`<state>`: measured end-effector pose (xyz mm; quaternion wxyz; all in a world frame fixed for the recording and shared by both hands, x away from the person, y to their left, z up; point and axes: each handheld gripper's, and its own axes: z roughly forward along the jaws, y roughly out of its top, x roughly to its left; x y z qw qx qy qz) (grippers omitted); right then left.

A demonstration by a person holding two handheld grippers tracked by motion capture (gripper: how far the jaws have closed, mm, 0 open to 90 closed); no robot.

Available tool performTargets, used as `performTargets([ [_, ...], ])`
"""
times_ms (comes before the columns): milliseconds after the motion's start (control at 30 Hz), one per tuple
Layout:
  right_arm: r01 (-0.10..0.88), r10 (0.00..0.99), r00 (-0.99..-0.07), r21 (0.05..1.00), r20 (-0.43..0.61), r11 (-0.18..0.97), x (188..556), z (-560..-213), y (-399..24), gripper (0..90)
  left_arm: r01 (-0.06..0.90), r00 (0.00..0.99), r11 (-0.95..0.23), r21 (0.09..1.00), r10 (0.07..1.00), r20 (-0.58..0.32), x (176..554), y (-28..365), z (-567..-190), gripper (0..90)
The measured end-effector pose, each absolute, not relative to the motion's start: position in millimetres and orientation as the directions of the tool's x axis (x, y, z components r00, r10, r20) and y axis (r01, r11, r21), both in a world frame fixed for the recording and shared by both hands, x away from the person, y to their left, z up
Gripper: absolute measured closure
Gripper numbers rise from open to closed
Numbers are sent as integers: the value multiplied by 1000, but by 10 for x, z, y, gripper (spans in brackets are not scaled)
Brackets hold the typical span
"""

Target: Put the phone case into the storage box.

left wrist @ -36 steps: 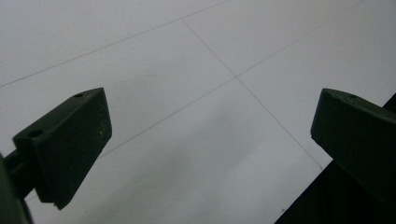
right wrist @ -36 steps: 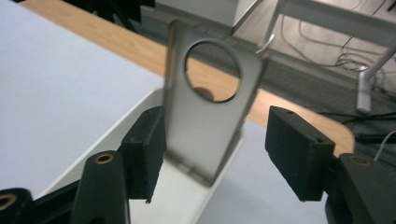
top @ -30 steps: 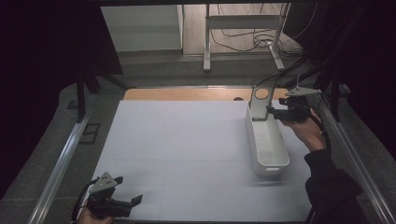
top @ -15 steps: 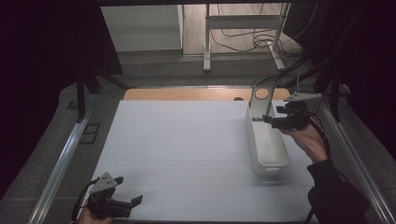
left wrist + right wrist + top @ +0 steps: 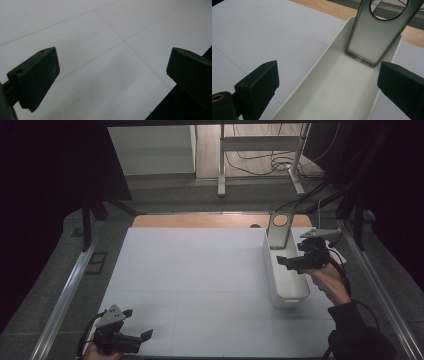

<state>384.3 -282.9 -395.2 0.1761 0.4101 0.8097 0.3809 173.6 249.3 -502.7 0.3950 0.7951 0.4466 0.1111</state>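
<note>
A long white bin (image 5: 287, 295) lies lengthwise on the right side of the white table (image 5: 200, 265). A grey metal plate with a round hole (image 5: 279, 227) stands upright in the bin's far end. My right gripper (image 5: 286, 262) hovers over the bin's middle, pointing left. Its jaws have just been opening and stand wide with nothing between them. In the right gripper view that gripper (image 5: 327, 82) looks down into the bin (image 5: 317, 65) toward the plate (image 5: 372, 37). My left gripper (image 5: 137, 323) rests open at the front left, and in its own view (image 5: 112, 77) it holds nothing.
A wooden strip (image 5: 200, 221) runs along the table's far edge. Metal rails (image 5: 70, 285) flank both sides. The table's dark front edge (image 5: 187, 107) lies just beyond the left gripper's jaw. A stand's legs and cables (image 5: 260, 165) sit on the floor behind.
The right gripper has drawn back along the bin from the grey plate toward the near end, and its jaws have spread wider. The left gripper has stayed put.
</note>
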Motion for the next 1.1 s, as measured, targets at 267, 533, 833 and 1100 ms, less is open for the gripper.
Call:
performTargets([
  [267, 525, 799, -601, 756, 5, 391, 3721, -3974, -2752, 0, 626, 574, -289, 725, 800, -176, 1737, 2489, -5029, 0],
  [533, 503, 792, -611, 776, 6, 382, 3574, -4045, -2702, 0, 628, 571, -285, 724, 801, -180, 1738, 2493, -5032, 0],
  [833, 496, 787, -617, 774, -5, 393, 3392, -4094, -2679, 0, 629, 571, -289, 722, 802, -176, 1735, 2489, -5031, 0],
  [1100, 485, 773, -635, 777, -4, 402, 3245, -4068, -2623, 0, 627, 573, -295, 721, 802, -170, 1731, 2482, -5030, 0],
])
